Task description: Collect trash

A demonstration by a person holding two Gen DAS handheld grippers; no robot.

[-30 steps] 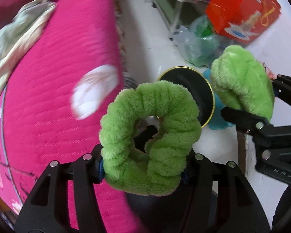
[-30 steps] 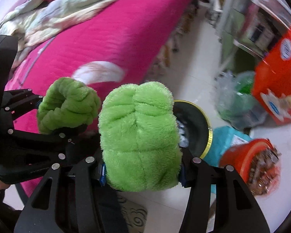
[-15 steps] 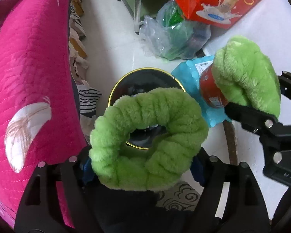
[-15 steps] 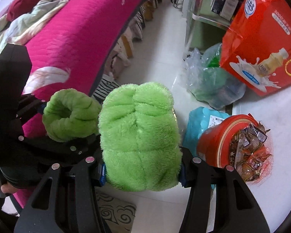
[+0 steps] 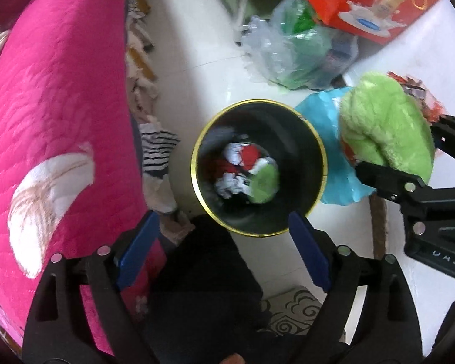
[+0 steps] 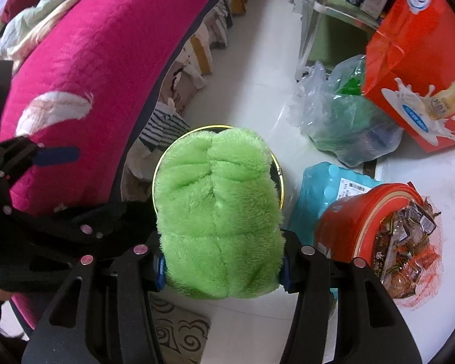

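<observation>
A black bin with a gold rim (image 5: 318,151) stands on the white floor right below my left gripper (image 5: 223,221). Its jaws are opening and nothing is between the blue pads (image 5: 136,248). A green fuzzy ring (image 5: 264,182) lies inside the bin among white and red paper scraps (image 5: 236,163). My right gripper (image 6: 222,270) is shut on a green plush piece (image 6: 218,212), held just over the bin's rim (image 6: 280,182) and hiding most of the bin. In the left wrist view that plush piece (image 5: 385,133) hangs to the right of the bin.
A pink quilted bed (image 5: 54,121) runs along the left, with striped clothing (image 5: 157,151) at its foot. Right of the bin lie a blue pack (image 5: 333,166), a plastic bag (image 5: 297,54), a red carton (image 5: 367,3) and a red tub of wrappers (image 6: 379,227). A patterned mat (image 6: 179,330) lies near.
My left gripper has opened and the green fuzzy ring has fallen from it into the bin. Both grippers have sunk closer over the bin; the right still holds its plush piece.
</observation>
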